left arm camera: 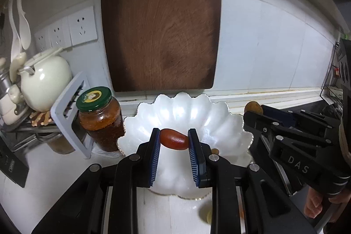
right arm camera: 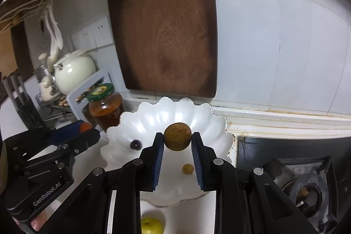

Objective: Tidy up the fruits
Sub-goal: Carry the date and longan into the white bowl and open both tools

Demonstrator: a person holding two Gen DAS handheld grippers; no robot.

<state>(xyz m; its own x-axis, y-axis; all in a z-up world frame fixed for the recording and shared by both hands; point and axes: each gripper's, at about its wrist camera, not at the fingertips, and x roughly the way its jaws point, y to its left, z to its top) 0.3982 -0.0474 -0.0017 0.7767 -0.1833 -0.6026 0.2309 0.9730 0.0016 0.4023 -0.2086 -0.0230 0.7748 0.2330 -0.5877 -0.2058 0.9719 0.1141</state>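
Left wrist view first: my left tool [left arm camera: 173, 140] is clamped narrow on a small red oblong fruit [left arm camera: 174, 138], gripped end to end between the blue pads and hanging just above the near half of the white scalloped dish [left arm camera: 228, 122]. Right wrist view — my right tool [right arm camera: 177, 142] is pinched on a round brown fruit [right arm camera: 177, 136], also over the dish, a little right of centre. Both fruits sit at the very pad tips, so I judge the hold slim; I want no jerks.

In the dish already lie a dark round fruit [right arm camera: 135, 144] to the left and a small tan fruit [right arm camera: 188, 168] near my right pads. To place well, I should bring each tool low over a bare patch of the dish, well apart from those two, and open gently so the round fruit does not roll out over the rim. A green fruit [right arm camera: 151, 224] waits on the tabletop [left arm camera: 54, 168] in front of the dish — likely next. The jar [left arm camera: 101, 117] stands just left of the dish; I should keep my left tool from brushing it.
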